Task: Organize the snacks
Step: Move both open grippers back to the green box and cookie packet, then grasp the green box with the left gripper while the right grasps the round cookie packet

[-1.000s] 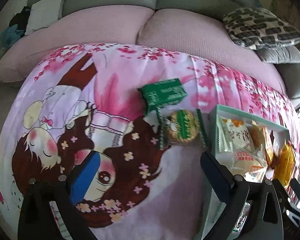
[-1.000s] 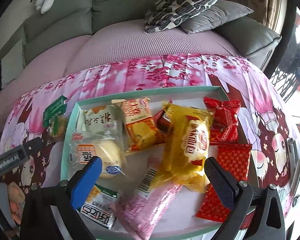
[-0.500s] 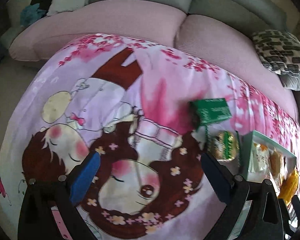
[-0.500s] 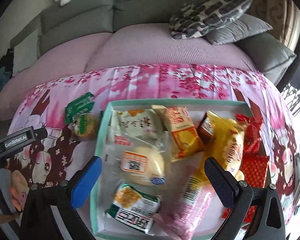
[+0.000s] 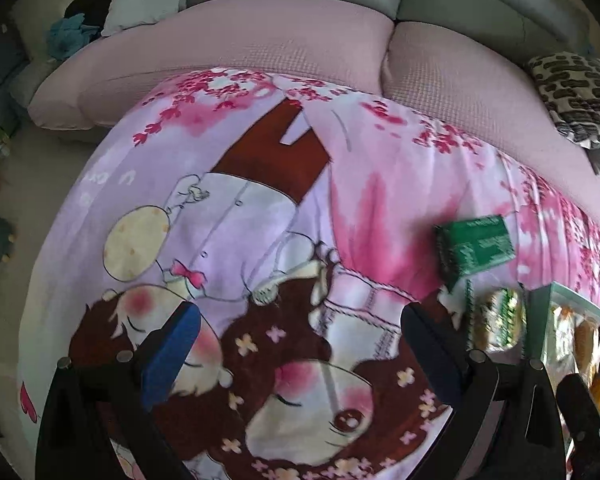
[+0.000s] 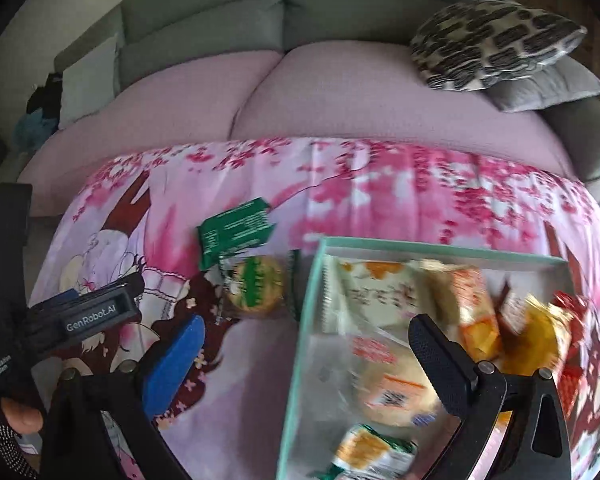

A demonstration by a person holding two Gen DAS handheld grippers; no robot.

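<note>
Since the tray (image 6: 306,320) fills the lower right of the right view, the green packet (image 6: 236,230) and round cookie (image 6: 256,284) sit just left of it, upper-middle. The right gripper (image 6: 304,364) and left gripper (image 5: 300,360) are both wide open, empty; right looks nearer.

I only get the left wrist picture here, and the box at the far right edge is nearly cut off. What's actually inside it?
Observer: The right wrist view shows the tray holding several wrapped snacks, among them a round bun in clear wrap.
Operator: Anything red in there?
Observer: Yes, red packets sit at the tray's right end, though blurred.
Operator: And is that other gripper holding something?
Observer: No. The right gripper is open and empty, its fingers straddling the tray's left wall.
Operator: Where's my gripper from over there?
Observer: The left gripper shows at the left edge, over the cloth and left of the round green-labelled snack.
</note>
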